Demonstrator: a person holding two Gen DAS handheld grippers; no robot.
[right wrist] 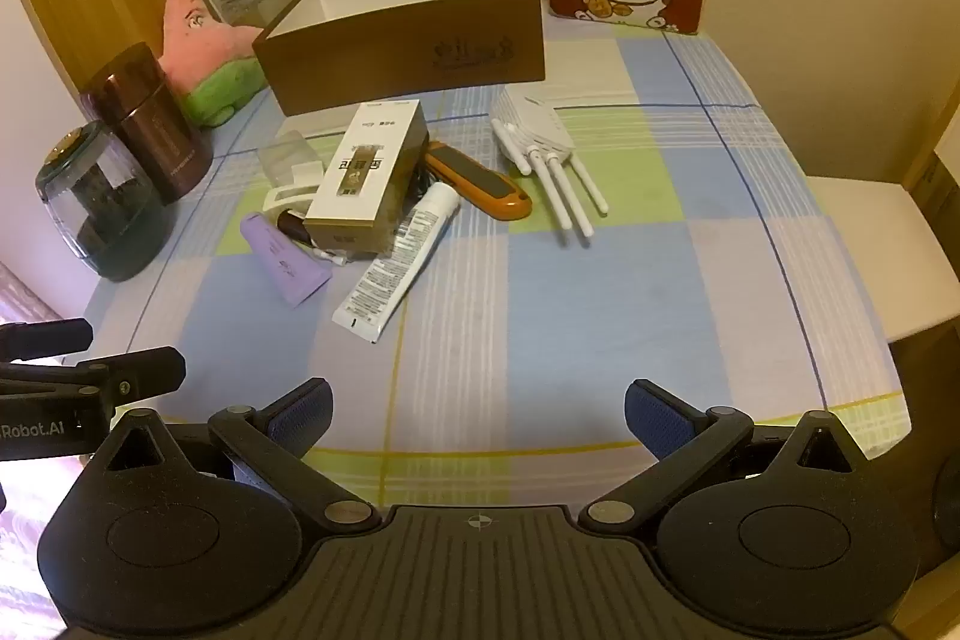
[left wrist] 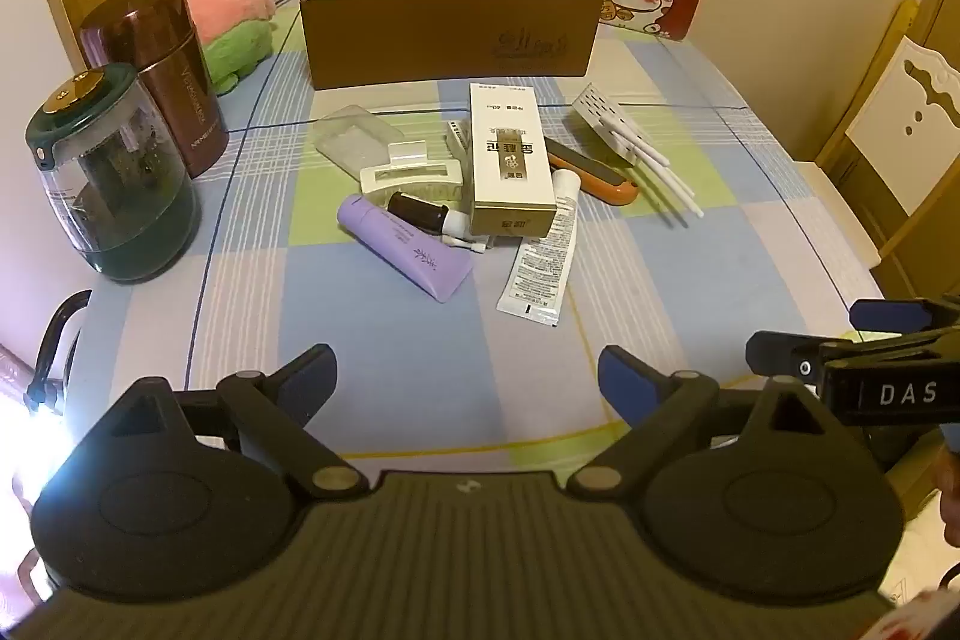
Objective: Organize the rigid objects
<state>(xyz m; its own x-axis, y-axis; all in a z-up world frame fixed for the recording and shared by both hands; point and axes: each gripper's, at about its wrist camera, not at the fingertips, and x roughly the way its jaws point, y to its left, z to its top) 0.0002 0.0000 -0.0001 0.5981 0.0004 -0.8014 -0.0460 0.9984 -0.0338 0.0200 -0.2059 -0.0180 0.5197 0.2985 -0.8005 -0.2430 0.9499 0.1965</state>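
left wrist view: the left tongs (left wrist: 467,376) gape wide and hold nothing, over the near checked surface (left wrist: 384,340). the clutter sits mid-surface before the open brown box (left wrist: 447,34). the white carton (left wrist: 510,160) looks light and stiff; grip its long sides.

right wrist view: the right tongs (right wrist: 478,415) are equally wide and empty. here the white router (right wrist: 534,124) shows its antennas clearly, and the orange-edged case (right wrist: 480,184) lies unobstructed.
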